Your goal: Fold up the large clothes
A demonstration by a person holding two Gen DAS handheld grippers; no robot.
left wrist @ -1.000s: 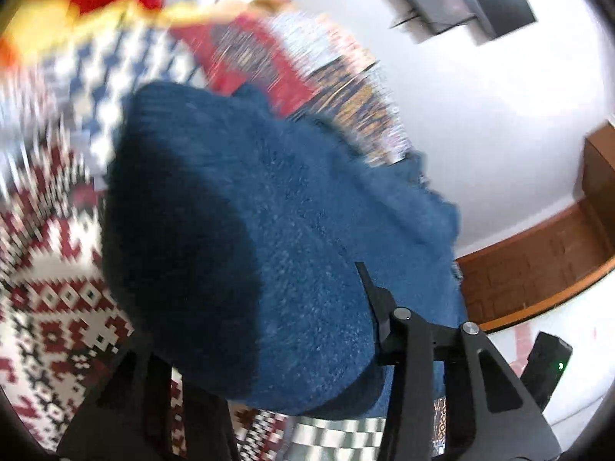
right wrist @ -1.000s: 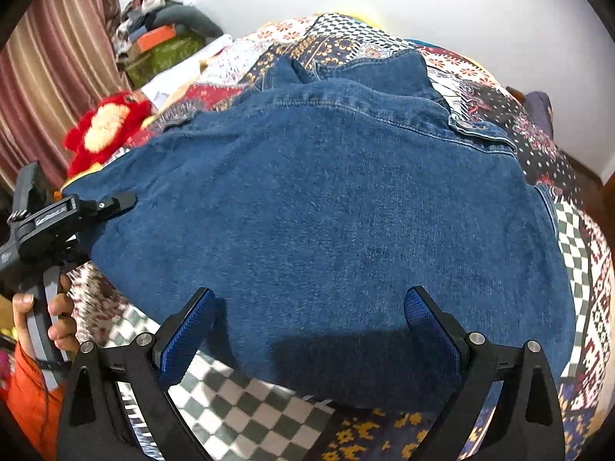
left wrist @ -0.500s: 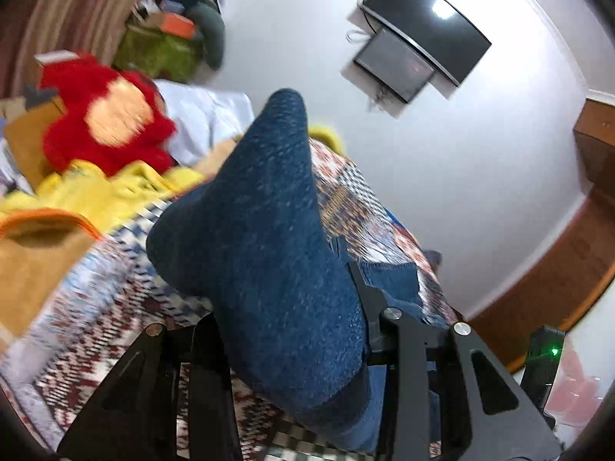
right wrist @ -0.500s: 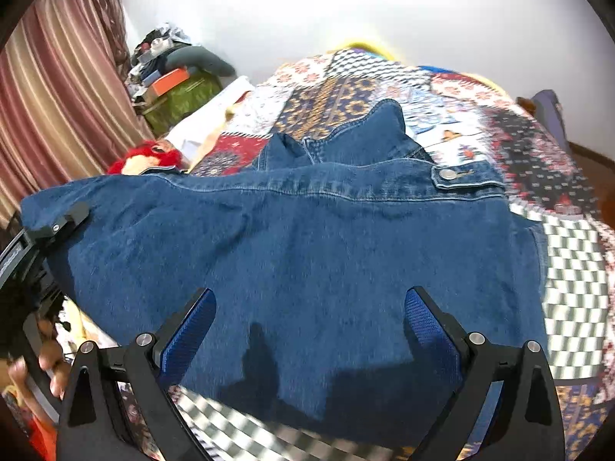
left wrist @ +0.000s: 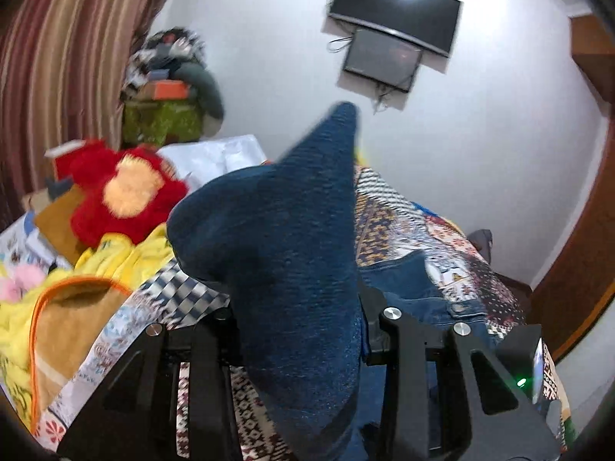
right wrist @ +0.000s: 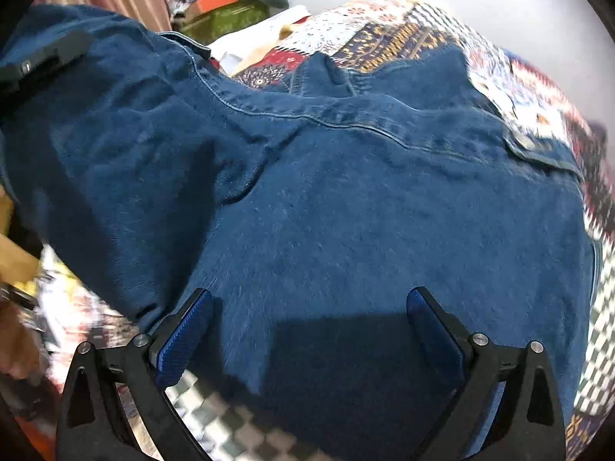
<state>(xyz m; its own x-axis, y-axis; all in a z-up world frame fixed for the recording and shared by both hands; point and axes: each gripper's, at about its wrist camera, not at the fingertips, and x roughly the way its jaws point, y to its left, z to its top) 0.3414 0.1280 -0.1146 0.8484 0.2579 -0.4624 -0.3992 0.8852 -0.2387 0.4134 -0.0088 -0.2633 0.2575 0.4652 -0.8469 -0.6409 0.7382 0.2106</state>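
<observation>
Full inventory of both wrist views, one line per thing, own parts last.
denim jacket: one, blue, spread on the bed, one part lifted
patchwork bedspread: one, multicolour, under the jacket
plush toy: one, red with an orange face, left of the bed
yellow cloth: one, beside the plush toy
screens: two, dark, on the white wall
curtain: one, striped red and tan, far left
clutter pile: one, mixed, in the corner
left hand-held gripper: black, shut on jacket fabric
right hand-held gripper: blue pads, open above the jacket
</observation>
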